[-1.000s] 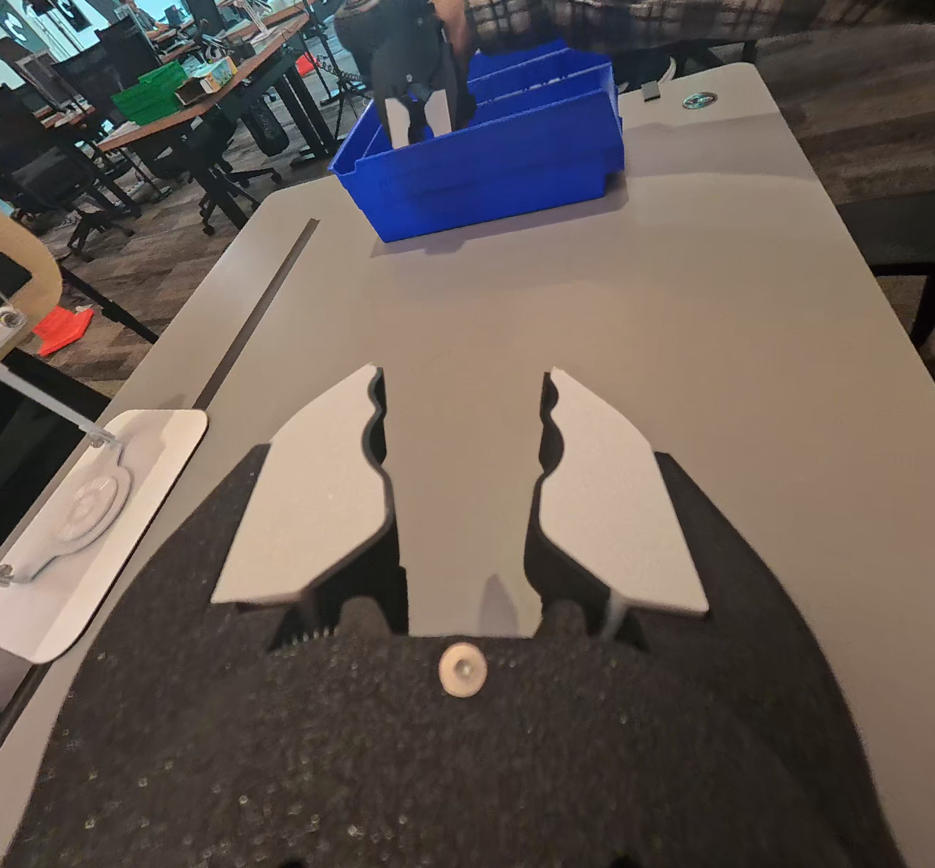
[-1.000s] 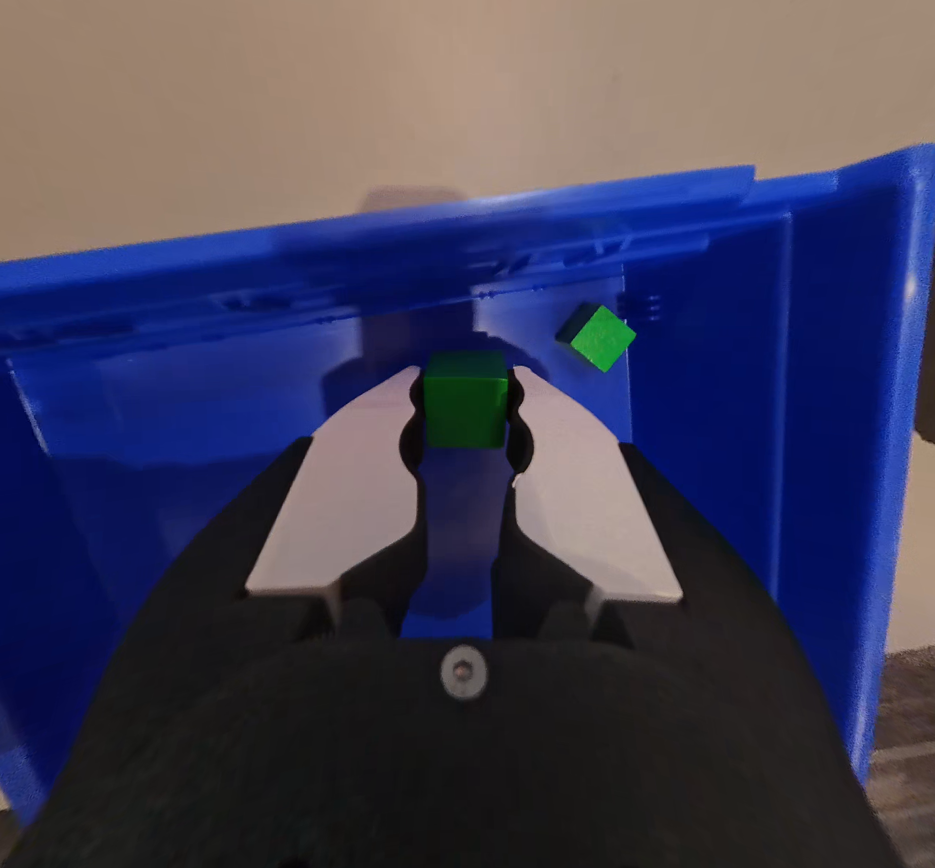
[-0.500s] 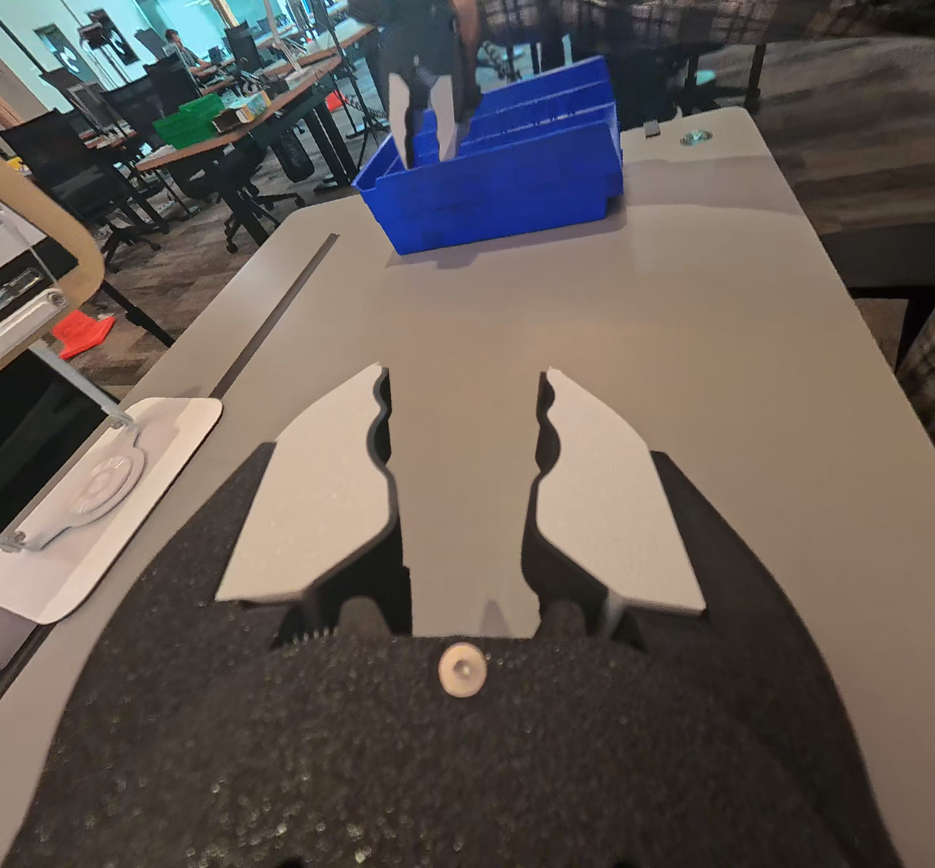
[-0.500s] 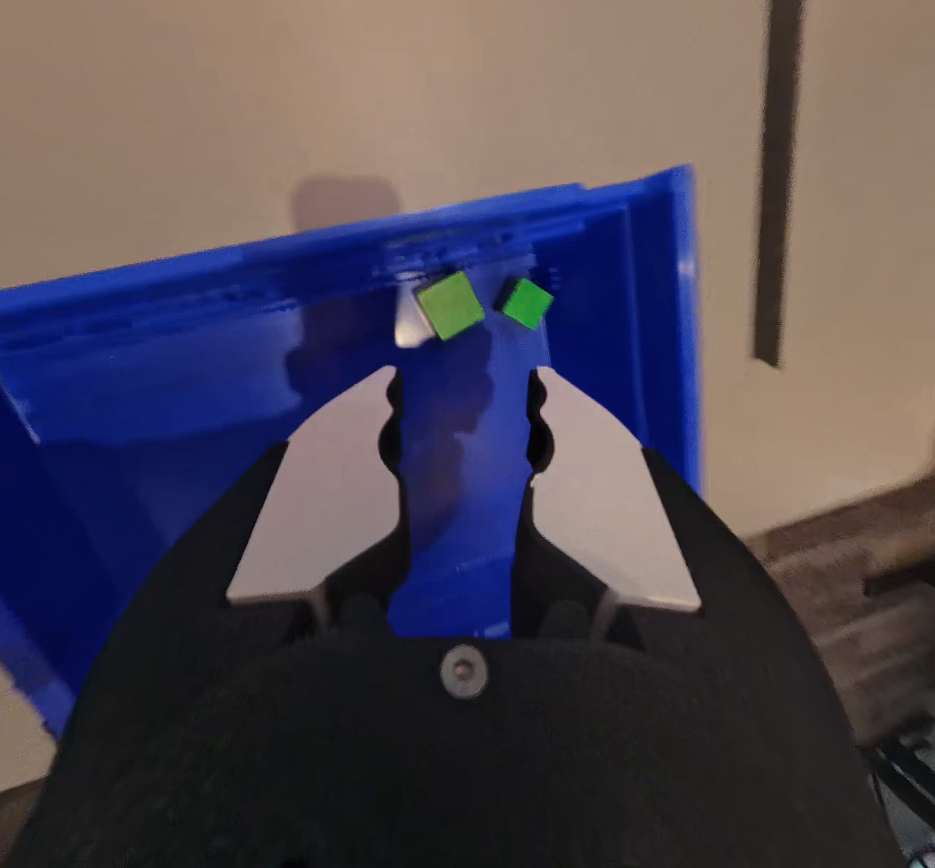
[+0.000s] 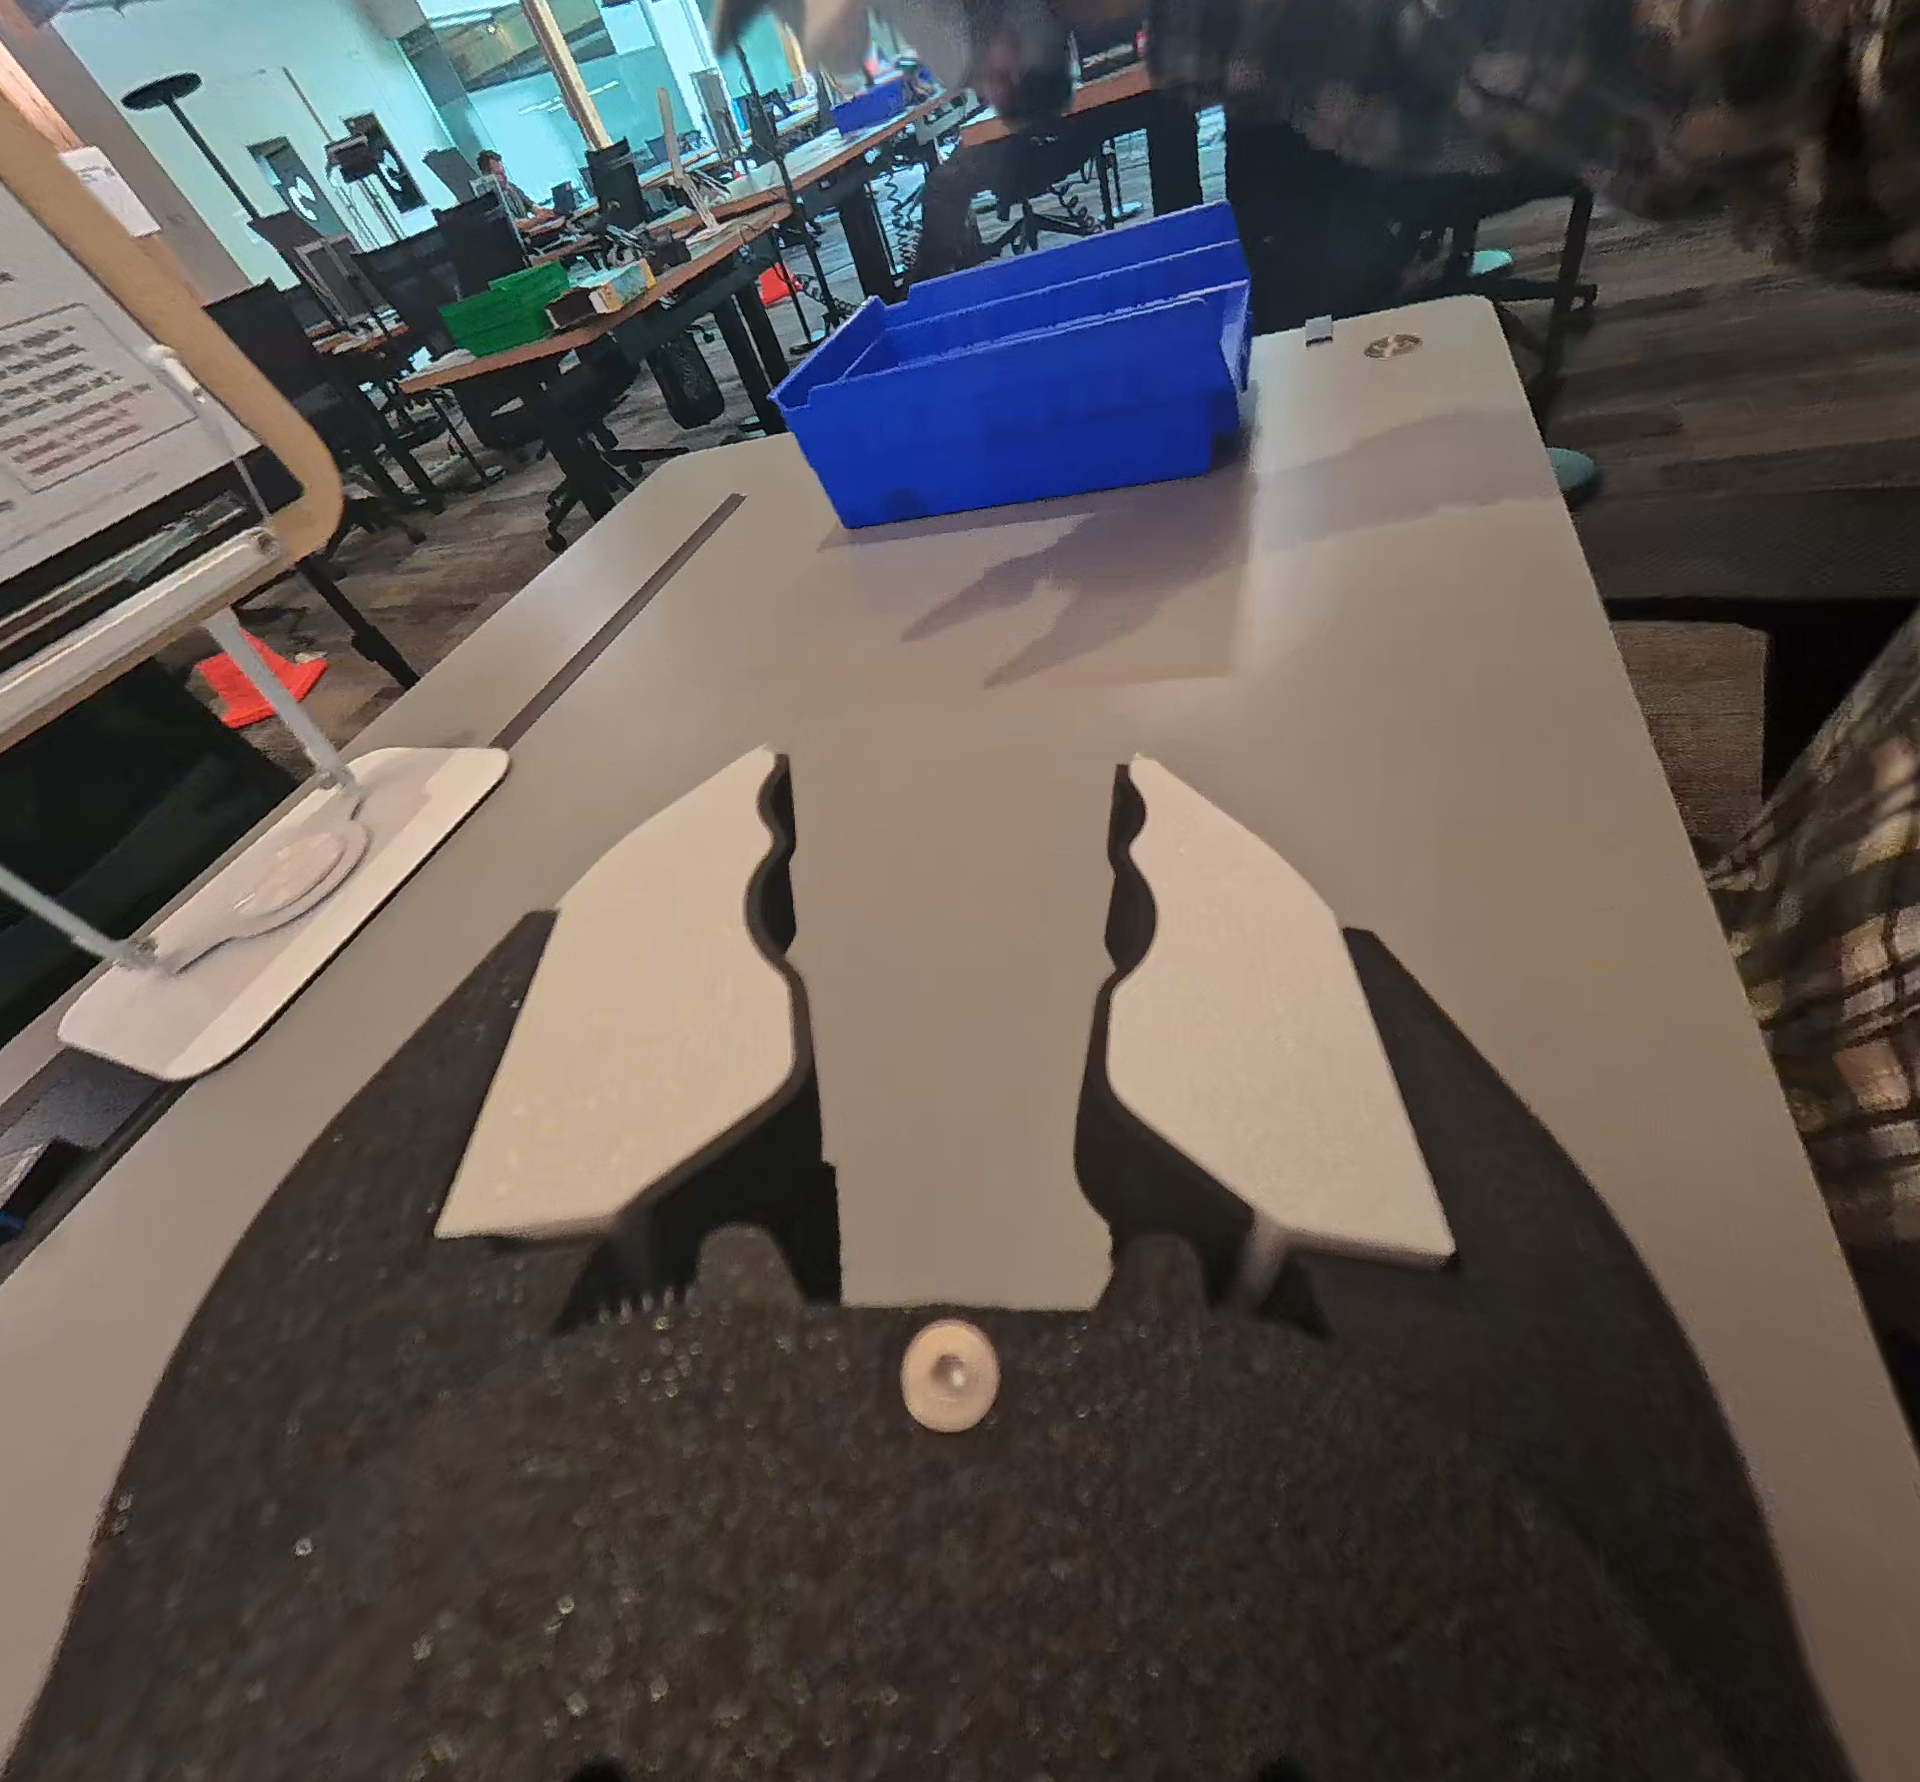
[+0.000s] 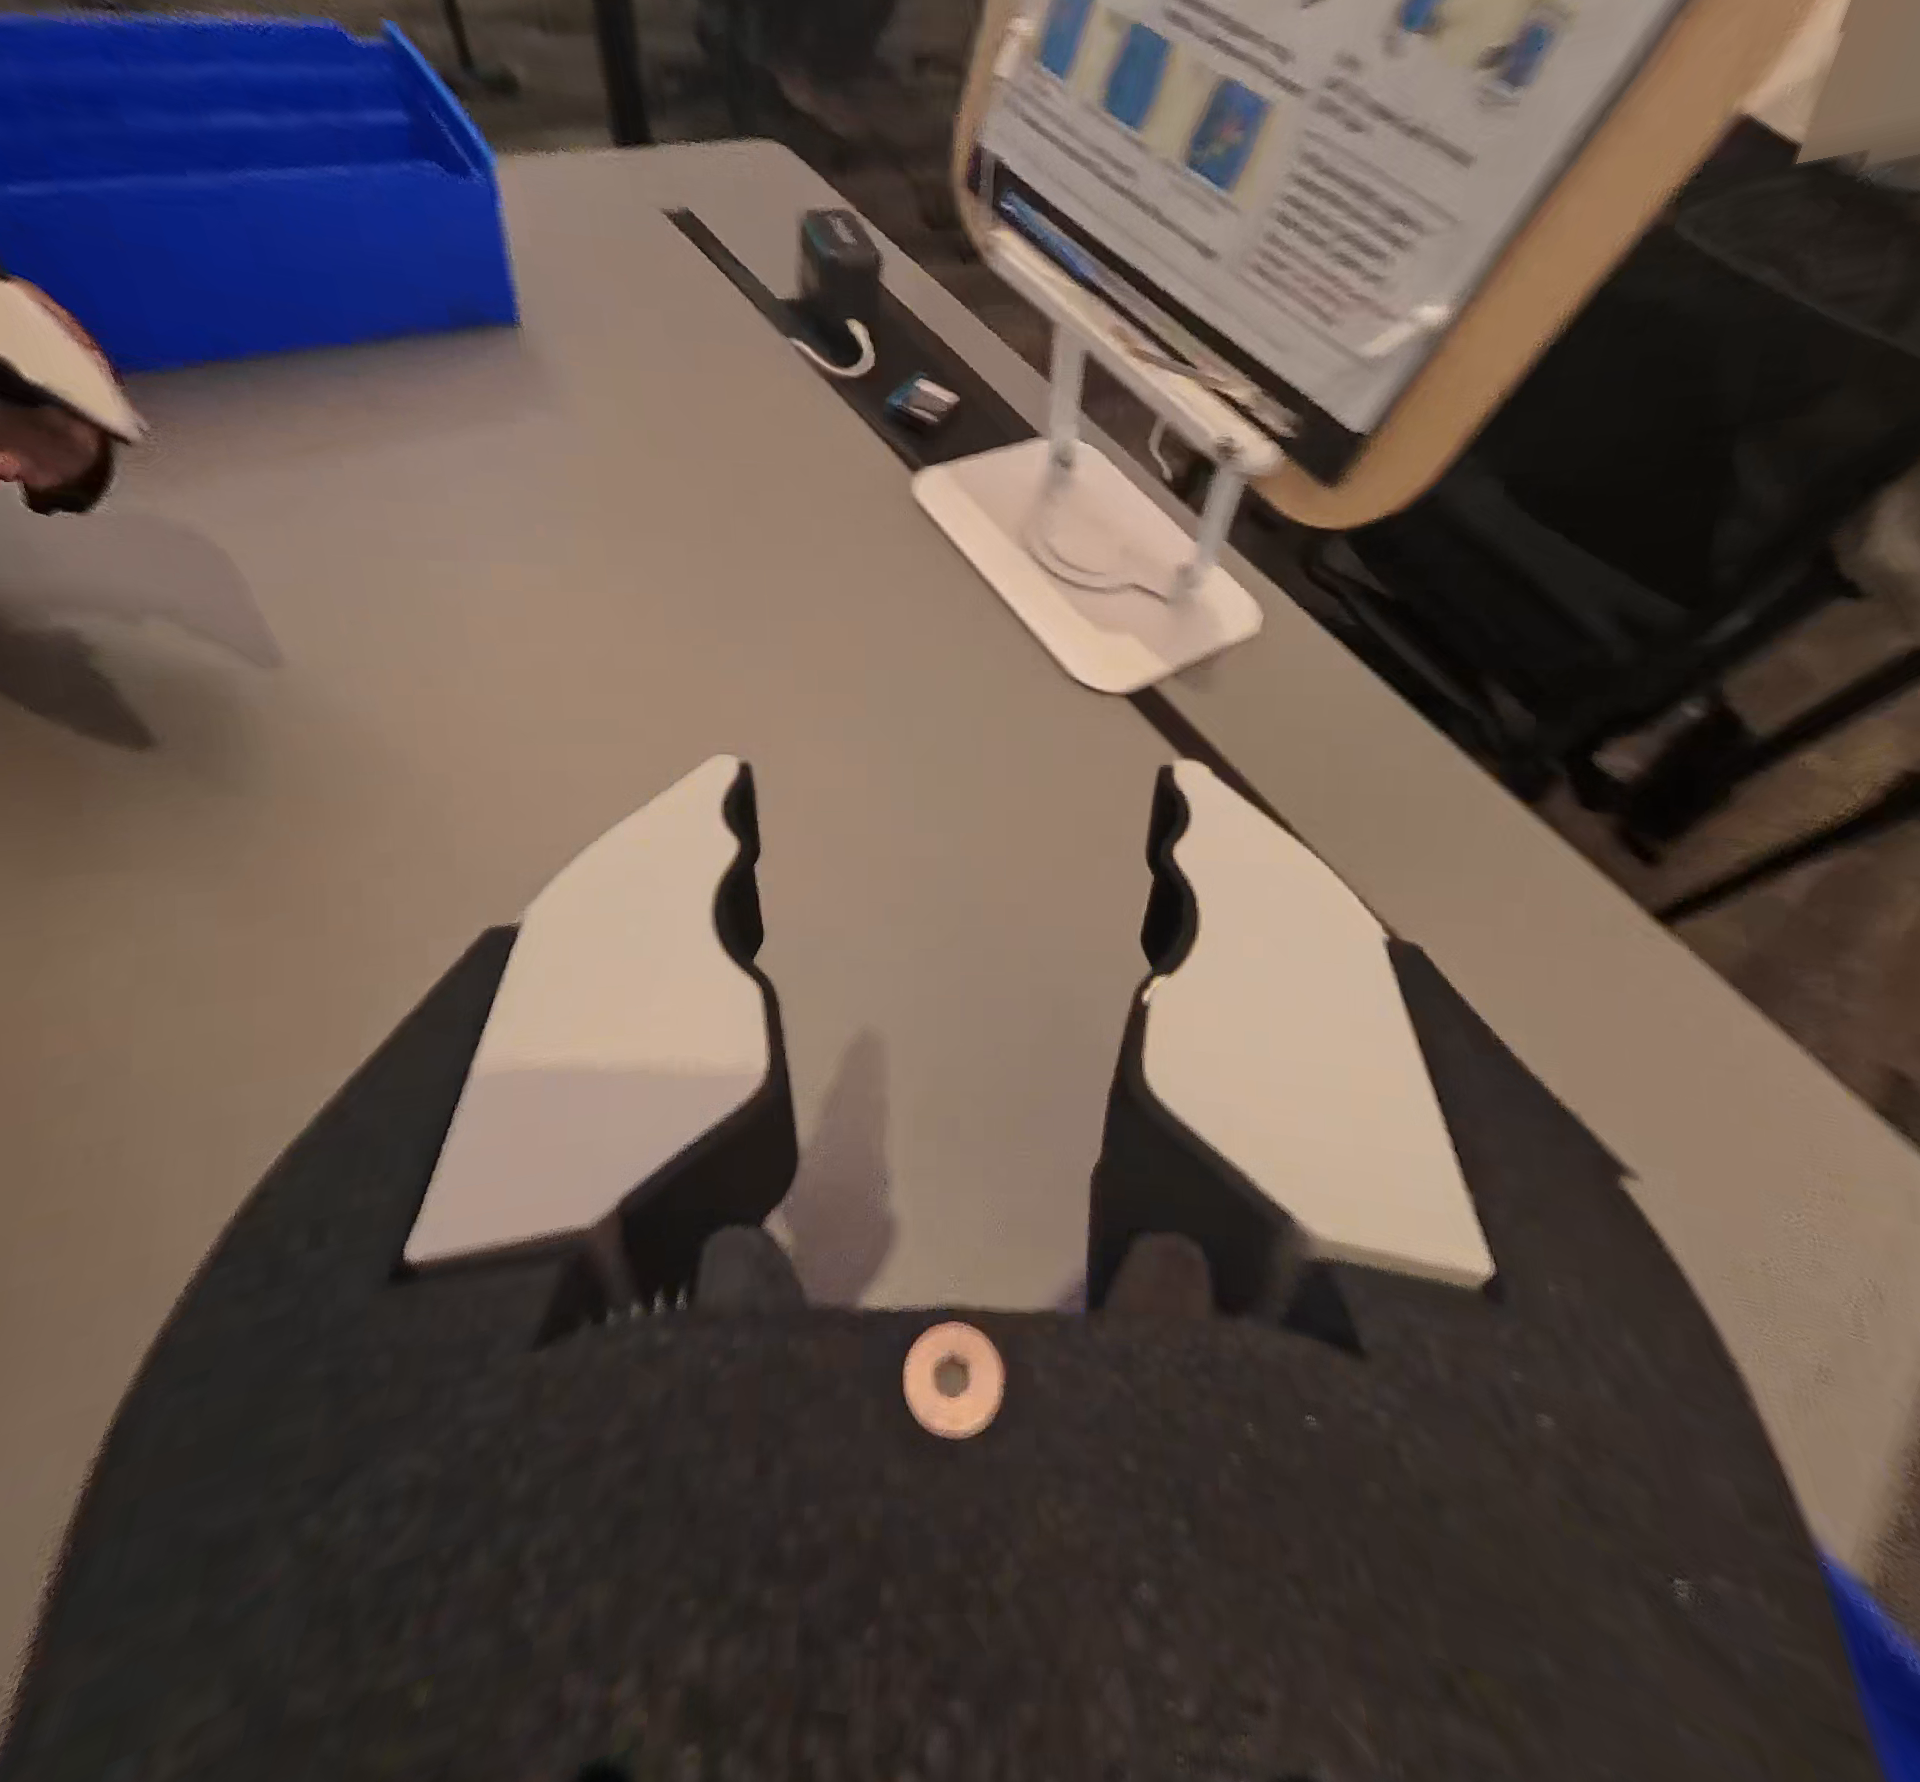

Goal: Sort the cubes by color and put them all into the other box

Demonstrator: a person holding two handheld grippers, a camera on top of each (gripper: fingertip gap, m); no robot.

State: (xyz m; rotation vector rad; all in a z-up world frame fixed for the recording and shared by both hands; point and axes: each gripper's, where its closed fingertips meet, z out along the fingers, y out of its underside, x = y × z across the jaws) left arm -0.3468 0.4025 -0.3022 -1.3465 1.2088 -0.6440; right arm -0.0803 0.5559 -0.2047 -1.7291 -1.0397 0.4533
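Step in hand: judged a transit between placements; neither gripper carries a cube, and no cube shows in either view
Left gripper (image 5: 951,776): jaws wide apart and empty, low over the grey table (image 5: 1299,714), aimed along its length at the blue bin (image 5: 1018,423)
Right gripper (image 6: 954,776): jaws wide apart and empty, over bare tabletop; in the left wrist view it is a blurred shape high above the bin
Task's things: the bin stands at the far end of the table, well apart from both grippers; its inside is hidden by its walls, so the cubes' whereabouts cannot be told; a sliver of blue at the lower right corner of the right wrist view may be the other box
Next move, as a judgement: swing to the box holding unsorted cubes, pick one colour, close on a single cube
Edges: document stand (image 6: 1091,569) and dark cable channel (image 6: 935,402) along one long side, with a small black device (image 6: 840,252) on the channel
Open room: broad bare tabletop between grippers and bin
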